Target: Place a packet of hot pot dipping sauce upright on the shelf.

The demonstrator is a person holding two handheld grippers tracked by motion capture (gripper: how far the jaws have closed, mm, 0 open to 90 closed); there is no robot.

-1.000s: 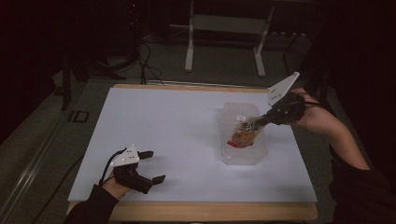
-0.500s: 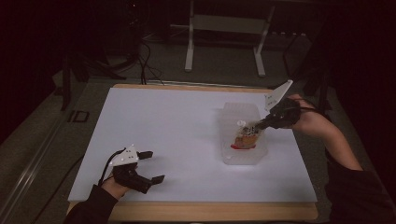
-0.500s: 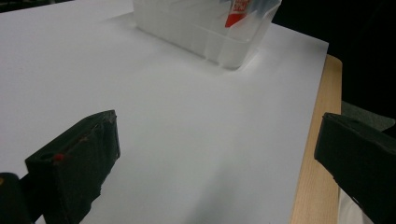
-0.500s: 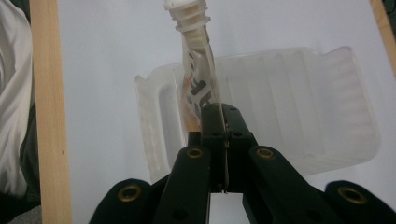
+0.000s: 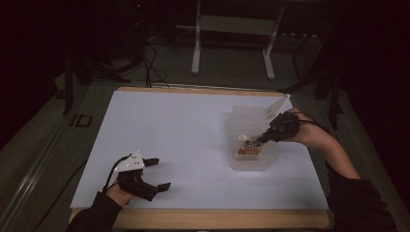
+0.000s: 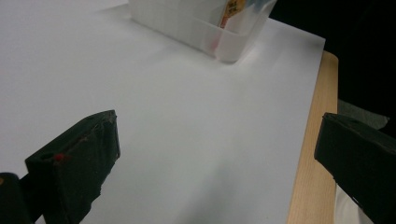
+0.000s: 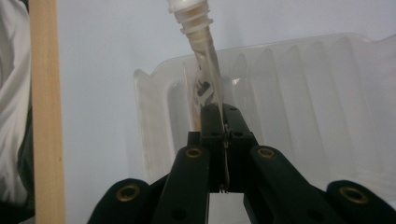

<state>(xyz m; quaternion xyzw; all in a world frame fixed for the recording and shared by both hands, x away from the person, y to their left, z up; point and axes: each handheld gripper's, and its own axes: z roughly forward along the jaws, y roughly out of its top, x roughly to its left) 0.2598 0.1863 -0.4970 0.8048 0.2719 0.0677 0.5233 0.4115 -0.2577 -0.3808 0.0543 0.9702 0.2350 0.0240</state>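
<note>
right claw [image 7: 219, 116] clamped on a flat pouch [image 7: 208, 79] with a white cap, held inside the clear bin [image 5: 251, 140] on the tabletop [image 5: 183, 135]. left claw [image 5: 157, 174] spread apart, resting well apart from the bin.

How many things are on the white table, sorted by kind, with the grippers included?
Clear plastic bin: 1
Spouted pouch, pinched by the right gripper over the bin: 1
Grippers: 2, the right one and the left gripper, open on the table
Total: 4
</note>
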